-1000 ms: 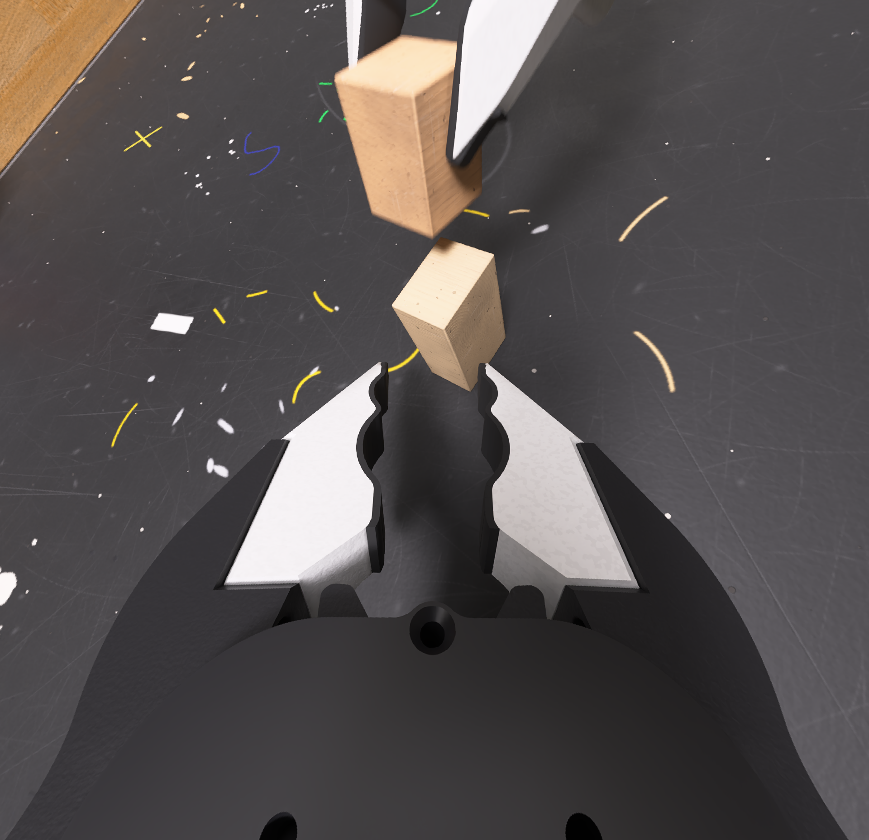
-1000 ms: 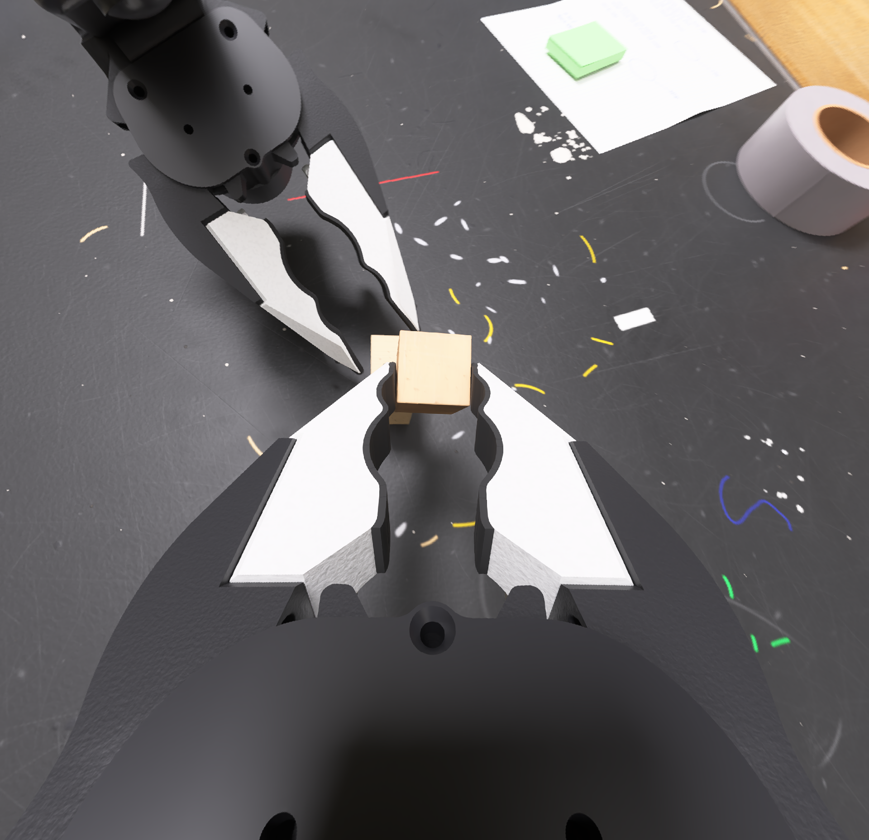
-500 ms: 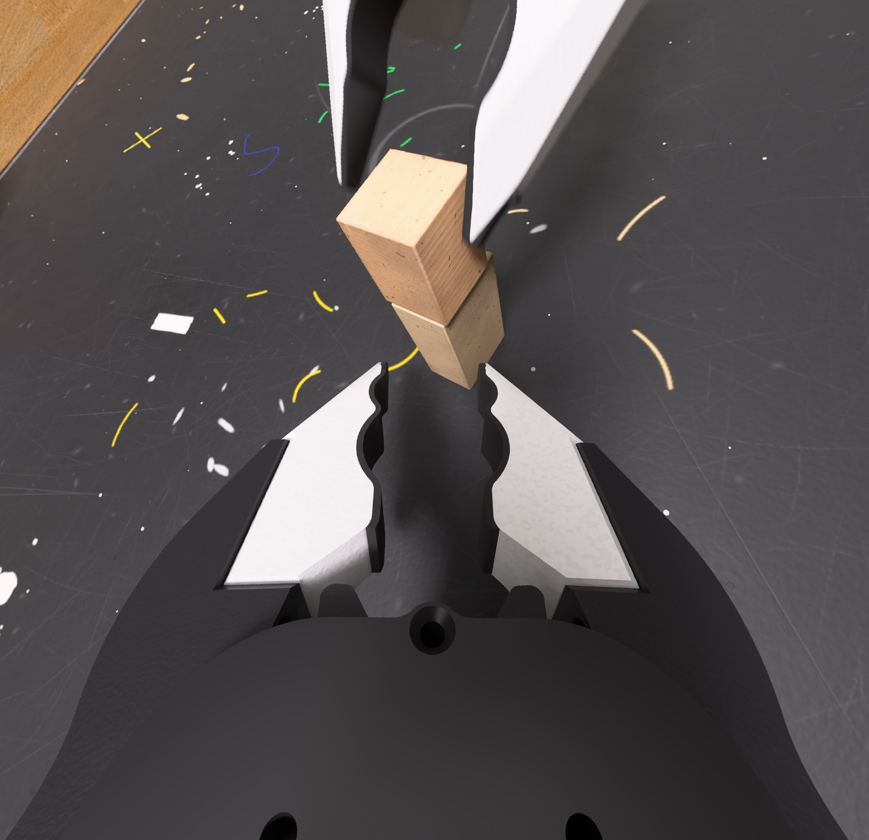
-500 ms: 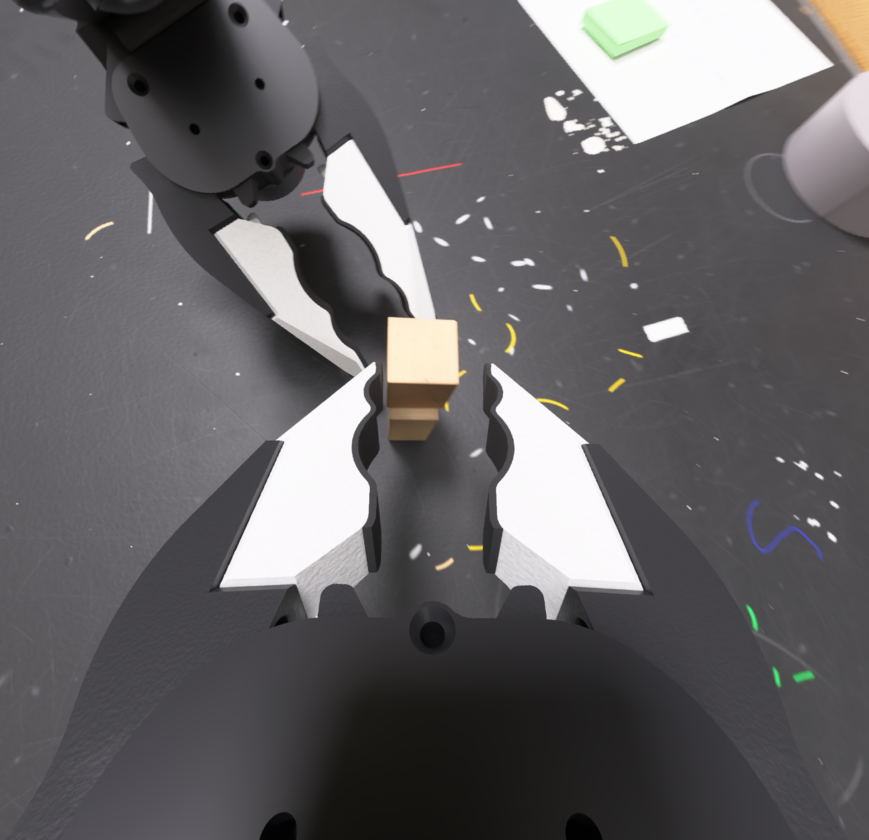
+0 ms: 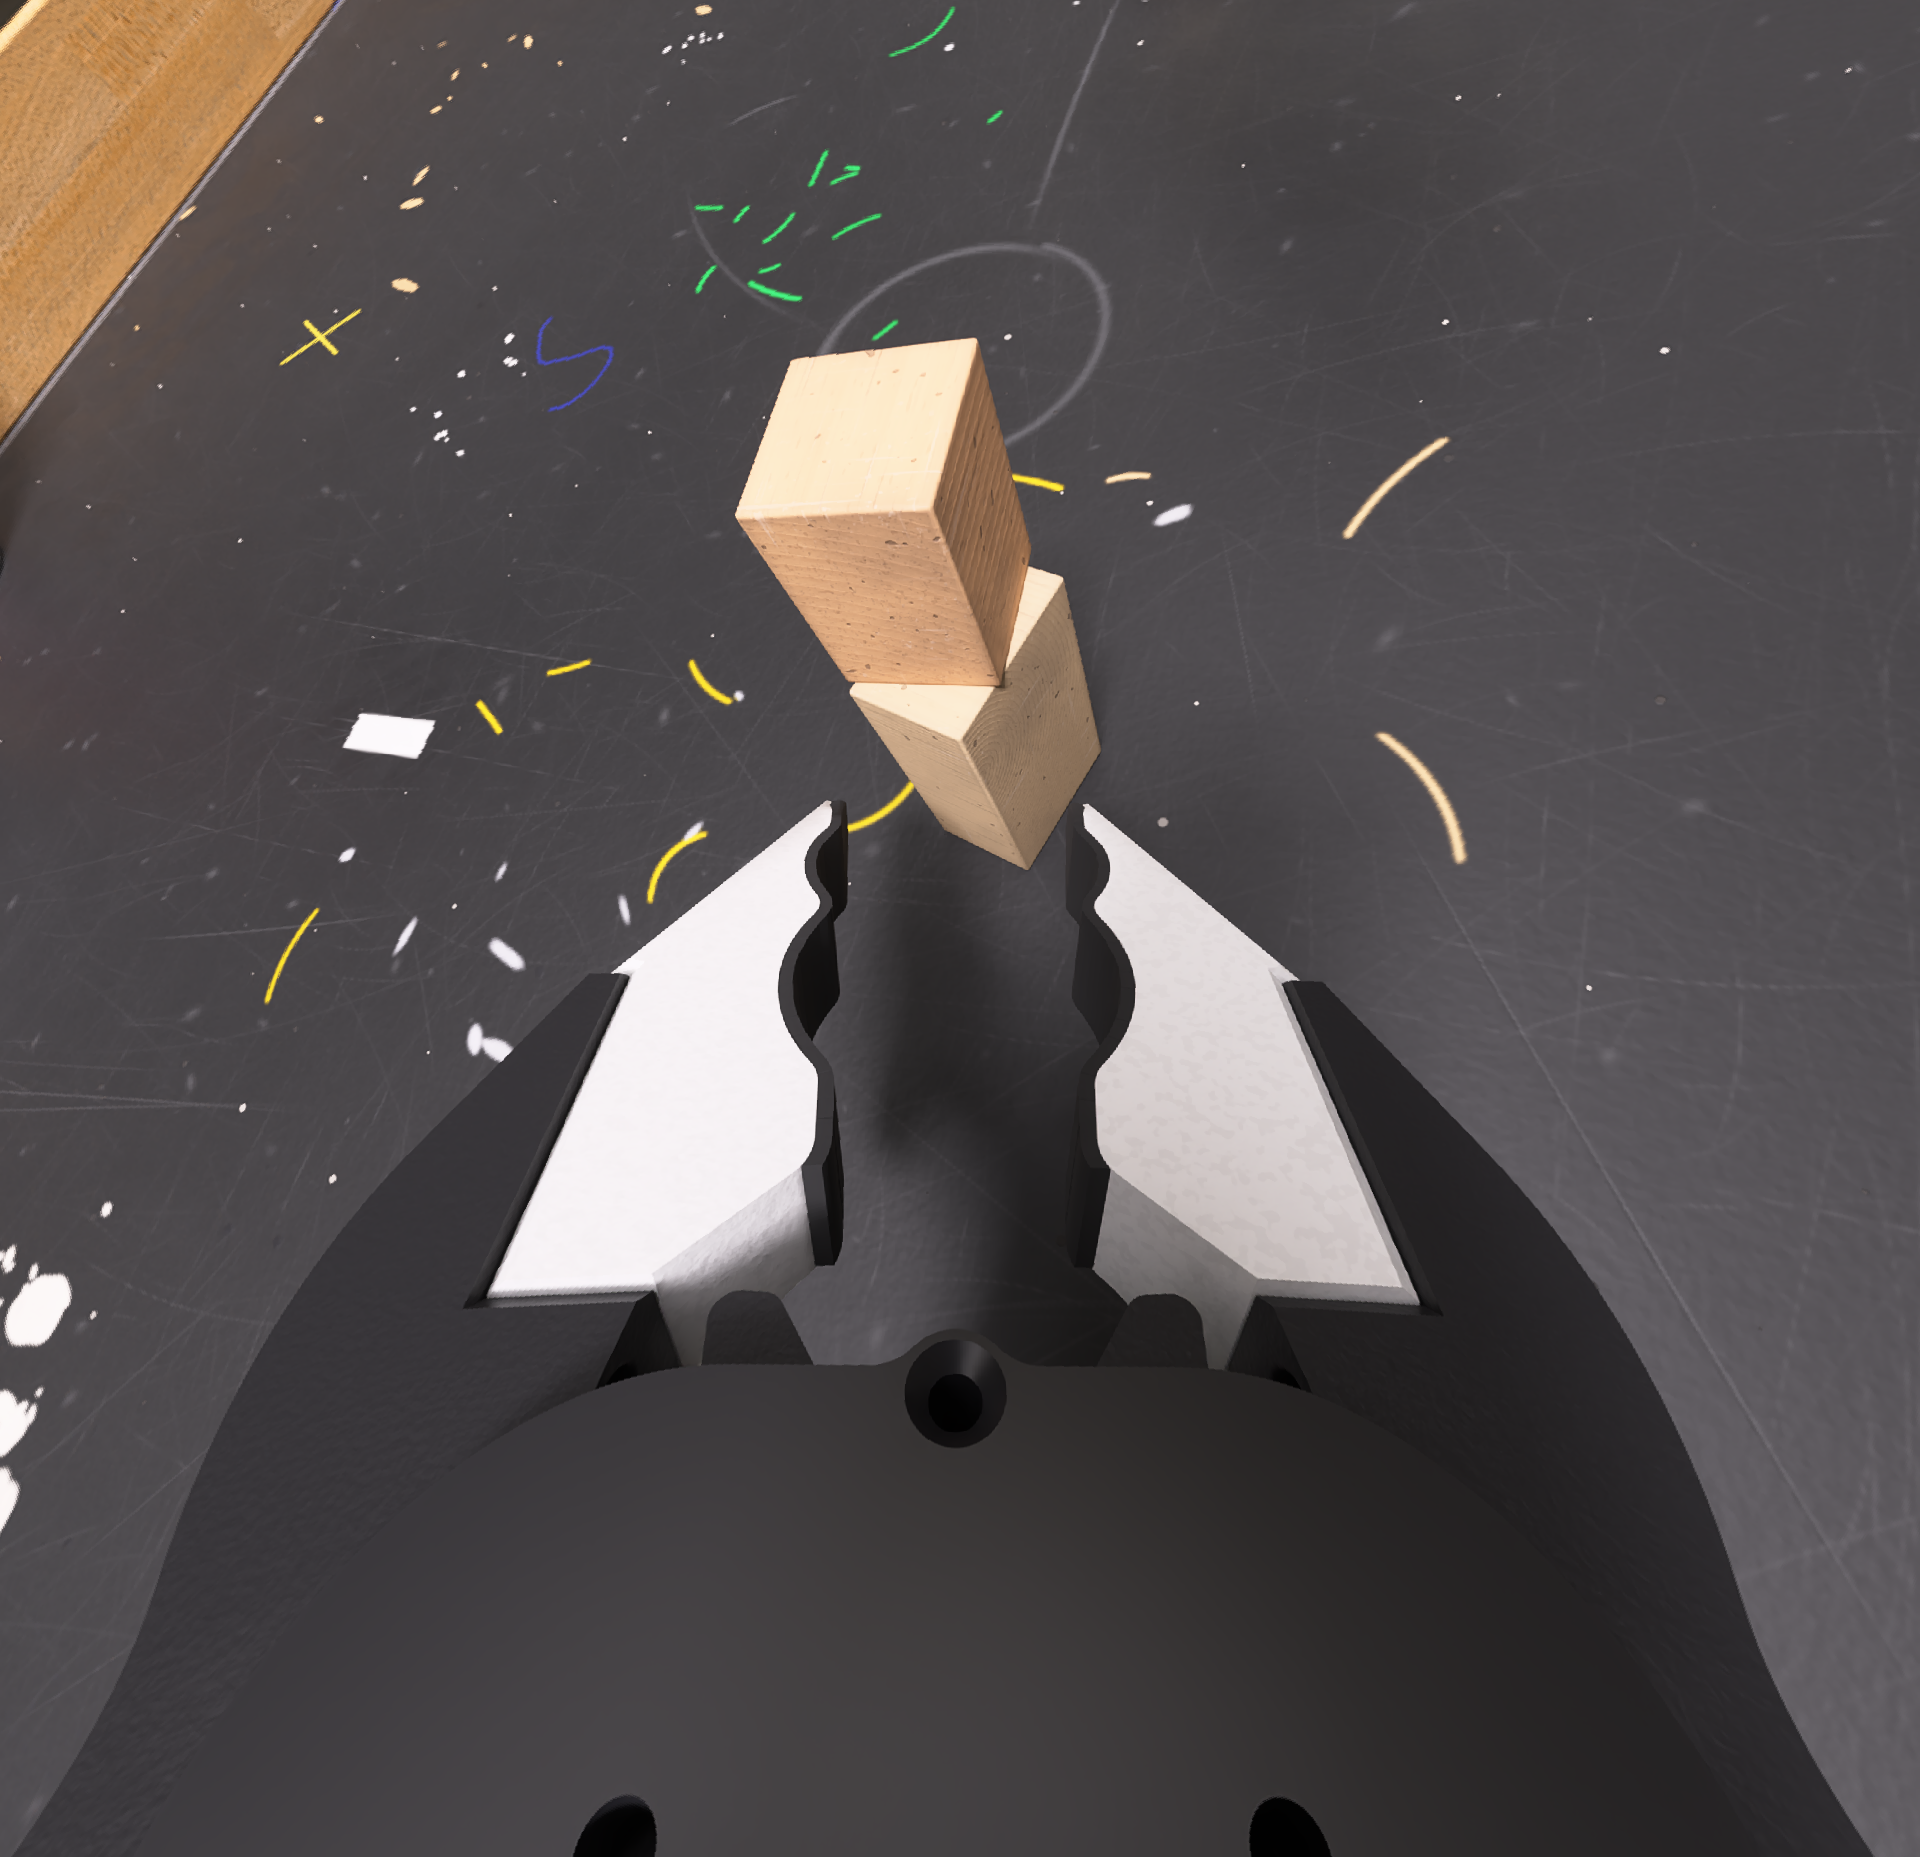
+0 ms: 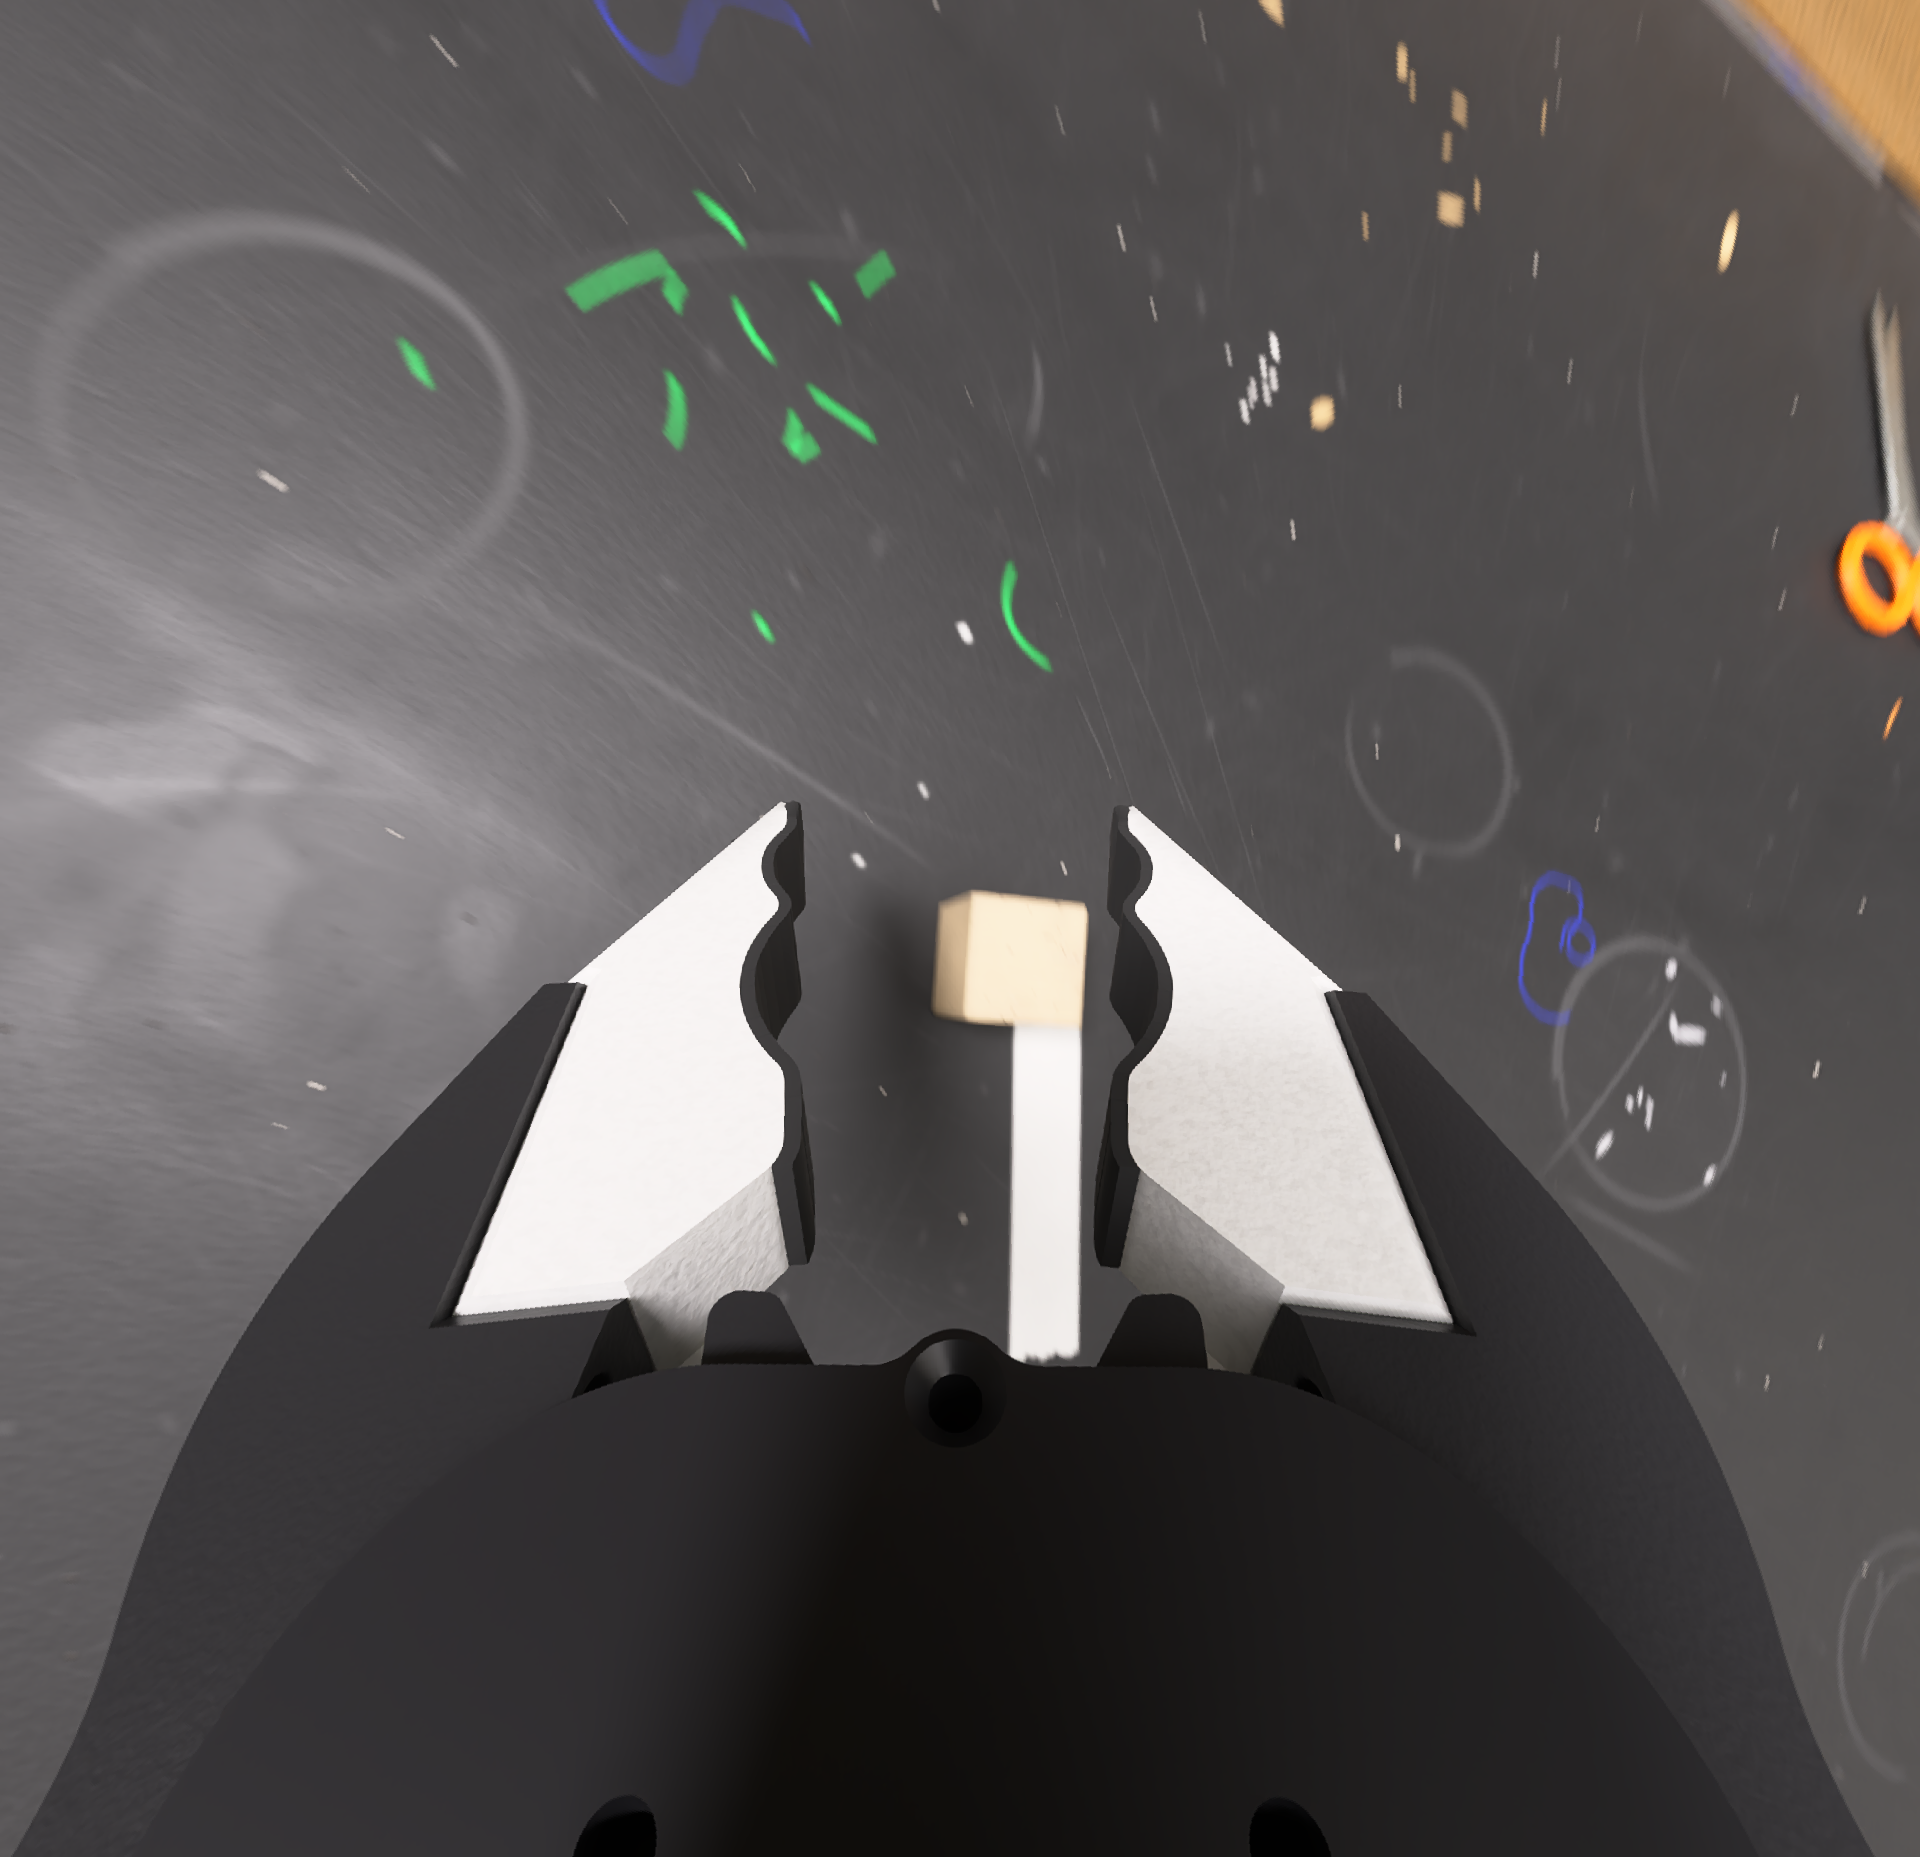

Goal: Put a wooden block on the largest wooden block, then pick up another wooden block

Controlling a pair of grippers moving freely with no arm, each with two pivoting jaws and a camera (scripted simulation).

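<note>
The left gripper point(image 5: 956, 836) hangs unclenched and empty just before the stacked blocks: upper block point(image 5: 883, 514) on lower block point(image 5: 987, 737); the right gripper point(image 6: 956, 841), likewise spread, straddles a third block point(image 6: 1010, 960), seemingly ungrasped though blurred; wooden counter edge point(image 6: 1849, 51) far right.

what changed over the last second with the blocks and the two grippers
The right gripper let go of the upper wooden block onto the lower wooden block, then swung away to a small wooden cube, jaws open around it. The left gripper stayed open beside the stack, on the dark scratched table.
</note>
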